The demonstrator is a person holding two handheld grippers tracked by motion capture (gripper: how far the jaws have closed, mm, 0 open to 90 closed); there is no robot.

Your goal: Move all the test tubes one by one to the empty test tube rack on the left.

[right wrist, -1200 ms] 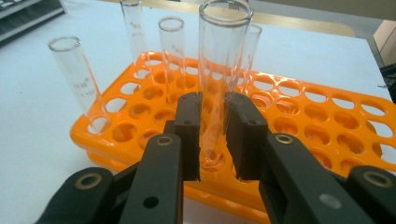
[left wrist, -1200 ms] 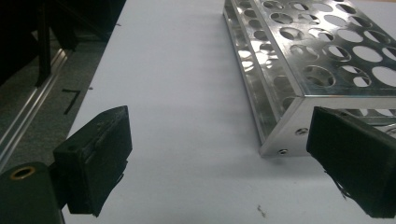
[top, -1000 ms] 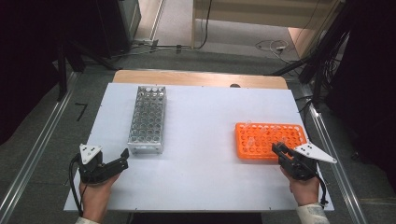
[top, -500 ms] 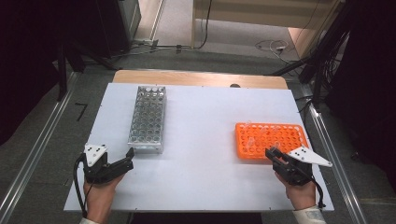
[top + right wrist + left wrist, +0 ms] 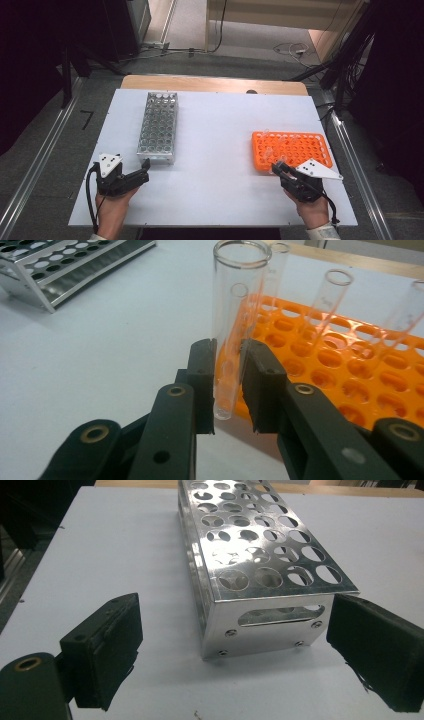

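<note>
Noted at the right gripper (image 5: 227, 355): fingers clenched on a clear glass test tube (image 5: 237, 315), gripped low on its body, upright, open mouth at top. Tube bottom seen clear of the orange rack (image 5: 350, 360), hanging just off its near left corner rather than seated in a hole.

Compared with one second ago: right gripper (image 5: 277, 167) drawn back toward 7 o'clock, off the corner of the orange rack (image 5: 300, 150) and out over bare tabletop (image 5: 215, 190). No change in finger spacing. Judged a completed extraction, with the carry toward the metal rack (image 5: 158, 127) at 10 o'clock just begun.

Other tubes (image 5: 332, 295) left standing in the orange rack, so more transfers likely to follow.

Noted at the left gripper (image 5: 144, 169): fingers released and spread wide, one either side of the near end of the metal rack (image 5: 260, 545), not touching it. Little shift from a second ago. Judged standing by to steady that rack.

Recommended for the crossing: tube kept vertical, then lined up over an empty hole before lowering.
</note>
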